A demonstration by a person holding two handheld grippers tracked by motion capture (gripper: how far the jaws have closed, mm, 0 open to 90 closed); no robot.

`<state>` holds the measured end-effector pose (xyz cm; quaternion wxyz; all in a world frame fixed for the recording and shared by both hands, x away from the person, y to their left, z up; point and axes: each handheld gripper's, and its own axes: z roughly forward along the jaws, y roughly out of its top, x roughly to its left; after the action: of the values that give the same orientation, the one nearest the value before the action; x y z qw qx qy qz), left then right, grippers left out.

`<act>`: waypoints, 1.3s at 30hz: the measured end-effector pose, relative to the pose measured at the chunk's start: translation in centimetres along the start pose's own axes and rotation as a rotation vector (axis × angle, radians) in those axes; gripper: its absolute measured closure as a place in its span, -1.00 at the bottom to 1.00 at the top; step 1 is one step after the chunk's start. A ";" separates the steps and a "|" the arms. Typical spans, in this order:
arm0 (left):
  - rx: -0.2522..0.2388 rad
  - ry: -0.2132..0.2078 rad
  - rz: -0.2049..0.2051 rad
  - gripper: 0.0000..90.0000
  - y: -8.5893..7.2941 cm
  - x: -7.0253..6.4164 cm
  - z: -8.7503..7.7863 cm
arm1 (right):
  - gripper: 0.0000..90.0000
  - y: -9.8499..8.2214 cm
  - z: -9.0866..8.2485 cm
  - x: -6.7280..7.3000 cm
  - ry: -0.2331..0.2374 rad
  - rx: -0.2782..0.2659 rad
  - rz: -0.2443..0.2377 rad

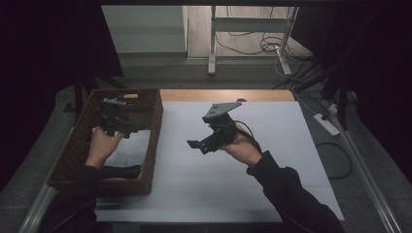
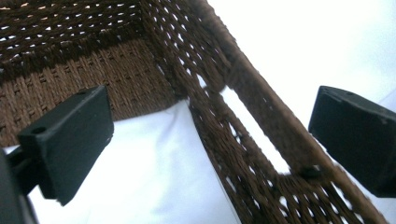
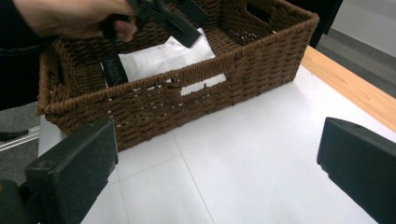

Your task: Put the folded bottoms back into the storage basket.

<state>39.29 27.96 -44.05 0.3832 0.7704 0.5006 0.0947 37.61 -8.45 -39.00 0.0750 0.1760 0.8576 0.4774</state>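
The left gripper [image 1: 115, 119] is hanging over the brown basket [image 1: 156, 127], its jaws spread wide with nothing between them. Right below it a white bag [image 3: 161, 58] is lying flat on the basket floor, its long side running along the basket. The right gripper [image 1: 199, 144] is waiting over the white table [image 1: 272, 145], jaws apart too, pointing at the basket. The left hand is much nearer the bag.
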 end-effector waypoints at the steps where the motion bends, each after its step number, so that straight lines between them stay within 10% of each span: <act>1: -0.002 0.003 0.009 -1.00 -0.2 -0.2 -0.2 | -1.00 -0.2 -0.1 -0.1 0.000 0.003 0.003; 12: -0.038 0.006 0.064 -1.00 -2.3 -2.3 -2.4 | -1.00 -2.2 -0.6 -0.4 0.004 0.044 0.033; 39: -0.065 0.010 0.034 -1.00 -5.6 -5.7 -5.6 | -1.00 -5.3 -3.2 -0.7 -0.016 0.053 0.068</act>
<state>29.67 27.13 -42.67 0.4040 0.7655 0.4859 0.1211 36.06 -13.81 -41.82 0.0609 0.2110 0.8628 0.4553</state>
